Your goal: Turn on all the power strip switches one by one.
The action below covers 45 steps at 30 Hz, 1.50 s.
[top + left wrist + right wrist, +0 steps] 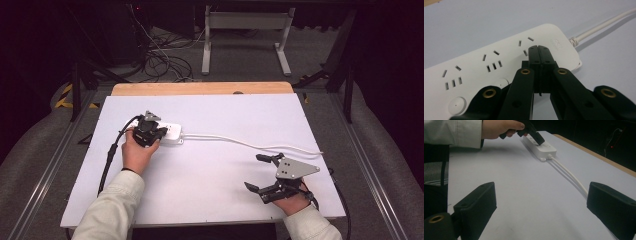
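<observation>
A white power strip (171, 133) lies flat on the left half of the white table, and its white cable (260, 145) runs off to the right. My left gripper (151, 131) is over the strip's near end. In the left gripper view its jaws are pressed together, tips (539, 48) down on the top of the power strip (486, 65) beside a socket near the cable (599, 27) end, with nothing between them. My right gripper (255, 172) rests open at the front right, nothing in its jaws. In its own view the right gripper (544, 205) faces the strip (544, 148) and the left gripper (537, 138).
The white table top (210, 200) has a wooden strip (200, 88) along its far edge. Beyond it, dark cables (160, 57) lie on the floor beside a white table frame (245, 30). Metal rails (50, 165) run along both sides.
</observation>
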Each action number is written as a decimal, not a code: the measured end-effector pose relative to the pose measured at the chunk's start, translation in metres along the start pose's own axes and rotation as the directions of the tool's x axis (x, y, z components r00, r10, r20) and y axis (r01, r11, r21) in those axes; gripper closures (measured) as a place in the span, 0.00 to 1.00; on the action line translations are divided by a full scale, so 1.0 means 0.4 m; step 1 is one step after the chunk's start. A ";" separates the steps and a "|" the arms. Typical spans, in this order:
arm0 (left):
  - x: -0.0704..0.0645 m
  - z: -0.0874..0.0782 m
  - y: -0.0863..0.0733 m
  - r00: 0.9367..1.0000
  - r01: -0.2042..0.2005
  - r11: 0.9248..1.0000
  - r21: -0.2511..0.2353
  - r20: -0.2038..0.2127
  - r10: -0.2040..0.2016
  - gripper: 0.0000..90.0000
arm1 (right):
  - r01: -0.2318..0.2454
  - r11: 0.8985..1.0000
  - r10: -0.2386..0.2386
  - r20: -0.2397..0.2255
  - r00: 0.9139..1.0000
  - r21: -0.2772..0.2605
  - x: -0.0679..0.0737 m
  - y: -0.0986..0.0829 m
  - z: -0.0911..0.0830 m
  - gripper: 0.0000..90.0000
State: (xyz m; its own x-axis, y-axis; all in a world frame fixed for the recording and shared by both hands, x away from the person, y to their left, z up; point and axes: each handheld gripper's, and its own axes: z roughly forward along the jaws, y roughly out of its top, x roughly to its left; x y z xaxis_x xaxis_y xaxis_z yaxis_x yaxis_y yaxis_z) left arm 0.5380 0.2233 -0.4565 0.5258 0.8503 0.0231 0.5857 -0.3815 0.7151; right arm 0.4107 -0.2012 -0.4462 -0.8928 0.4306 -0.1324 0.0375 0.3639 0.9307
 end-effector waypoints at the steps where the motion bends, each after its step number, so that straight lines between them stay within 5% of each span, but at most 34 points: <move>1: 0.000 0.000 0.000 1.000 -0.004 1.000 -0.001 -0.005 0.004 1.00 | 0.000 1.000 0.000 0.000 1.000 0.000 0.000 0.000 0.000 0.10; 16: 0.010 0.003 -0.003 1.000 0.011 1.000 -0.002 0.018 -0.011 1.00 | 0.001 1.000 -0.001 -0.005 1.000 -0.001 0.000 0.000 -0.001 0.10; 35: -0.011 0.008 -0.003 0.998 -0.045 0.999 0.004 -0.050 0.045 1.00 | 0.002 1.000 -0.002 -0.011 1.000 0.001 0.002 0.000 0.001 0.10; 45: -0.006 0.009 0.000 0.999 -0.029 0.999 0.015 -0.024 0.029 1.00 | -0.002 1.000 0.002 -0.015 1.000 0.004 0.000 -0.001 0.001 0.10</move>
State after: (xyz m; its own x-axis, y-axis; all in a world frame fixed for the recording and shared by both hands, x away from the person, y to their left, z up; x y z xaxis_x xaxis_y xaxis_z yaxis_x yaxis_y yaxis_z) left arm 0.5387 0.2200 -0.4591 0.5275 0.8474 0.0611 0.5795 -0.4115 0.7035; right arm 0.4108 -0.2010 -0.4469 -0.8994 0.4187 -0.1254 0.0411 0.3665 0.9295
